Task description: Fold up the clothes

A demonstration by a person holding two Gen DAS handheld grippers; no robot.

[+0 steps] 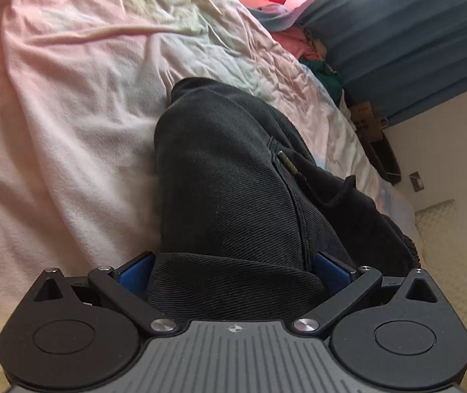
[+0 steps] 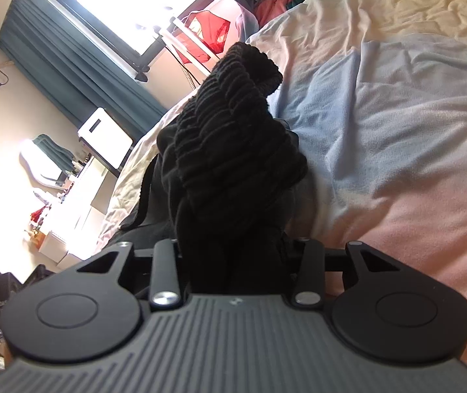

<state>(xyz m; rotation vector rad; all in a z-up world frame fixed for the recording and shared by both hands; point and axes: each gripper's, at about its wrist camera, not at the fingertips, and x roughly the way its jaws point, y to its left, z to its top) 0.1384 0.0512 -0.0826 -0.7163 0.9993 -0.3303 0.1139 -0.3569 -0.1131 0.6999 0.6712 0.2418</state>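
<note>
A black hooded garment [image 1: 233,170] with a drawstring [image 1: 338,193] and a zip pull lies bunched on the bed. My left gripper [image 1: 233,262] stands wide, and a thick fold of that fabric fills the gap between its blue pads [image 1: 135,271]; I see no squeeze on it. In the right wrist view, the garment's ribbed cuff or hem [image 2: 233,124] rises straight out of my right gripper [image 2: 233,255]. Its jaws stand narrow and clamp the black fabric, which hides the fingertips.
The bed is covered by a rumpled pastel sheet [image 1: 69,98] in pink, pale blue and cream. A pile of coloured clothes [image 1: 315,52] lies at the bed's far edge by blue curtains [image 2: 69,65]. A window, a desk [image 2: 79,190] and a white appliance stand beyond the bed.
</note>
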